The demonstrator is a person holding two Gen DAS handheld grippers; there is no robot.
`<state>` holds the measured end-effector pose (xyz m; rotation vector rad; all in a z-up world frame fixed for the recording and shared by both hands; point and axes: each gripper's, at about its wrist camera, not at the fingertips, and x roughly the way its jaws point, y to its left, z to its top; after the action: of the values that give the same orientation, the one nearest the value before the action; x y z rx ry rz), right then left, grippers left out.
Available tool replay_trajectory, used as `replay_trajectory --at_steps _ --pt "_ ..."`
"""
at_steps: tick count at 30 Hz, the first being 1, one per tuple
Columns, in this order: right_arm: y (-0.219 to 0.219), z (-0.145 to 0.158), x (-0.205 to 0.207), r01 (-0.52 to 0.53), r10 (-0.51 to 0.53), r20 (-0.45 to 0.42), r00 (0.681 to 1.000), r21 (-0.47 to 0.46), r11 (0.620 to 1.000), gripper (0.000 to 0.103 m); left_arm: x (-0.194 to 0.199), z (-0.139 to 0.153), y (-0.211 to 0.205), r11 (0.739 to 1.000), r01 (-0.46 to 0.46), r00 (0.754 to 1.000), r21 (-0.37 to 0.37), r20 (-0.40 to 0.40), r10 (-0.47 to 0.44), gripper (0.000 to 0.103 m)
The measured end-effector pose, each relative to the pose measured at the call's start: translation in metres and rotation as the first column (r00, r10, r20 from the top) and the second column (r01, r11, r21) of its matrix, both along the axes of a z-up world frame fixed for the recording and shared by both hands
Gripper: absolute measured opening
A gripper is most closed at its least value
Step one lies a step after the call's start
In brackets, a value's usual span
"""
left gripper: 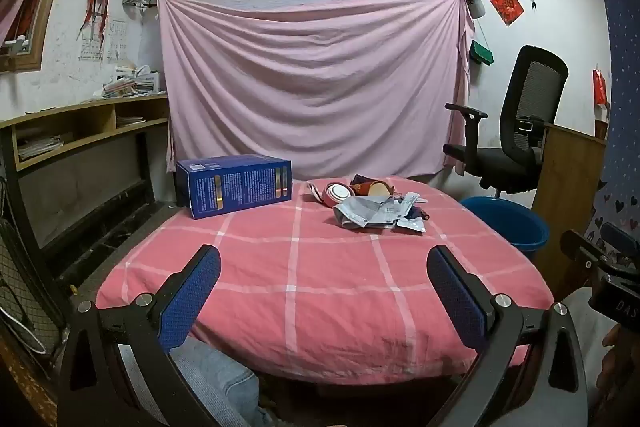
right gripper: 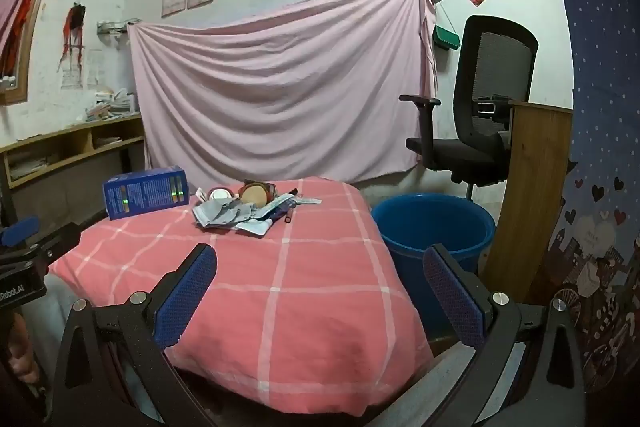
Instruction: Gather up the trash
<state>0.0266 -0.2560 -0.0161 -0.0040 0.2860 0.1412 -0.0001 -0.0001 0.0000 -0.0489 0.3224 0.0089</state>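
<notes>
the trash pile point(left gripper: 380, 209) point(right gripper: 250, 209) lies on the far part of the tabletop point(left gripper: 304, 267) point(right gripper: 280, 287), which is covered in a pink checked cloth. it sits well ahead of both tongs: crumpled grey wrappers and foil packets in front, round pink and red tubs point(left gripper: 338, 193) point(right gripper: 256, 191) touching them behind. print on the wrappers is too small to read. a blue box point(left gripper: 236, 189) point(right gripper: 146, 195) lies on its side ahead and left of the pile, its white text illegible. a blue bucket point(left gripper: 506, 223) point(right gripper: 434, 223) stands off the tabletop's right edge, ahead of the right tongs, near a black office chair point(left gripper: 516, 123) point(right gripper: 476, 107).

the left tongs point(left gripper: 324, 265) hang with fingers wide apart, holding nothing, over the near edge. the right tongs point(right gripper: 320, 263) are likewise spread and empty. the left wrist view shows the right tool at its right edge, marked "das"; the right wrist view shows the left tool, marked "robot.ai".
</notes>
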Motion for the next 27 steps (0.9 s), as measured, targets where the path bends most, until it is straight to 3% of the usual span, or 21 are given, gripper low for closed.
replay_trajectory --at_steps 27 --pt "-0.0041 -0.0066 0.0069 0.0 0.0 -0.016 1.0 0.014 1.0 0.103 0.0001 0.0 -0.0001 1.0 0.0 1.0 0.002 -0.003 0.0 0.101"
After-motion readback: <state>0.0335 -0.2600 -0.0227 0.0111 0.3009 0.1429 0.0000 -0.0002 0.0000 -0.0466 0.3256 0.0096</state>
